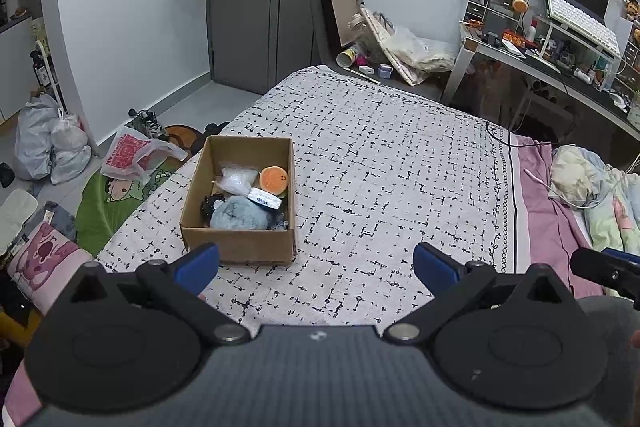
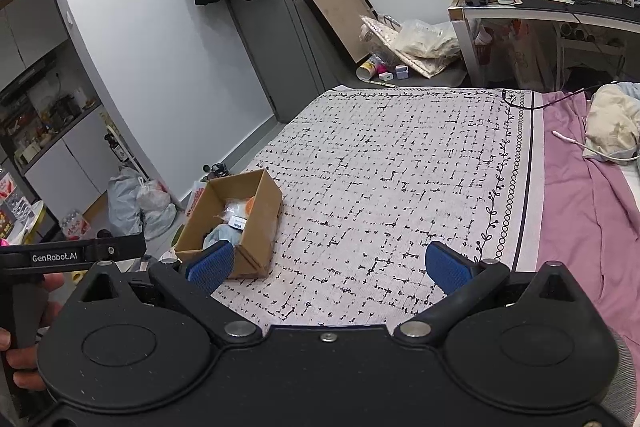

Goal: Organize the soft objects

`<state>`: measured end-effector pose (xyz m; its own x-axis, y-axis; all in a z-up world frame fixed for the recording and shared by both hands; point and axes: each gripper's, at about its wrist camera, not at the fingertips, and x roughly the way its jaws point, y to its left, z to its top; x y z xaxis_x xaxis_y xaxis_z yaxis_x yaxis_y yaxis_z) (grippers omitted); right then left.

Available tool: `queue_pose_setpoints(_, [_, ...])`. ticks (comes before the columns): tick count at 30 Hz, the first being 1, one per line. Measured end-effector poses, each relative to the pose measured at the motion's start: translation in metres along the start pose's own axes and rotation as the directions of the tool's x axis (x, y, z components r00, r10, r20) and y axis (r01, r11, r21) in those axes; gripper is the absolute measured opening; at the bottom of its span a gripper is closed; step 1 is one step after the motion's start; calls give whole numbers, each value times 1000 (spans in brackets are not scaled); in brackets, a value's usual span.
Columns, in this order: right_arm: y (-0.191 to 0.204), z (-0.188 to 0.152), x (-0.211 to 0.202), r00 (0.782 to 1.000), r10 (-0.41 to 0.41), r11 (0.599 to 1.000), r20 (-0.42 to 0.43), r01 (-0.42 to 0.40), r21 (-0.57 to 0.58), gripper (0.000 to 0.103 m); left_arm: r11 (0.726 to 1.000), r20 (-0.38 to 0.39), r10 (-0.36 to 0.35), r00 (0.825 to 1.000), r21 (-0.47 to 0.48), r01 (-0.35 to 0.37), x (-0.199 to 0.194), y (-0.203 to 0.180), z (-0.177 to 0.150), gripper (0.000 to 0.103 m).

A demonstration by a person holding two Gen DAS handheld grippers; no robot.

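An open cardboard box (image 1: 236,247) stands on the patterned bed cover near the bed's left edge; it also shows in the right wrist view (image 2: 264,223). Inside it lie a light blue plush (image 1: 240,213), an orange round plush (image 1: 273,178), a clear bag of white stuff (image 1: 239,179), a white packet (image 1: 264,199) and a dark soft item (image 1: 209,205). My left gripper (image 1: 316,267) is open and empty, just in front of the box and to its right. My right gripper (image 2: 330,265) is open and empty, to the right of the box above the cover.
The black-and-white bed cover (image 1: 380,155) spreads to the right of the box. A pink sheet and bundled bedding (image 1: 584,183) lie at the right. A cluttered desk (image 1: 560,59) stands beyond. Bags (image 1: 52,143) and a mat lie on the floor at left.
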<state>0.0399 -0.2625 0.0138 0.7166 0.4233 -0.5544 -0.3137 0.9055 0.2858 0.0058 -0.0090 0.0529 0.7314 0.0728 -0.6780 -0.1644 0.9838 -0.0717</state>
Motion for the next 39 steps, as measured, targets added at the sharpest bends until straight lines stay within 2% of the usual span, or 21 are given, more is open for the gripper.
queue_pose_setpoints(22, [6, -2, -1, 1000, 26, 1000, -11, -25, 4, 103, 1000, 0, 5, 1000, 0, -5, -2, 4, -2, 102])
queue_pose_setpoints(39, [10, -2, 1, 1000, 12, 1000, -18, -13, -3, 103, 1000, 5, -5, 1000, 13, 5, -3, 6, -4, 102])
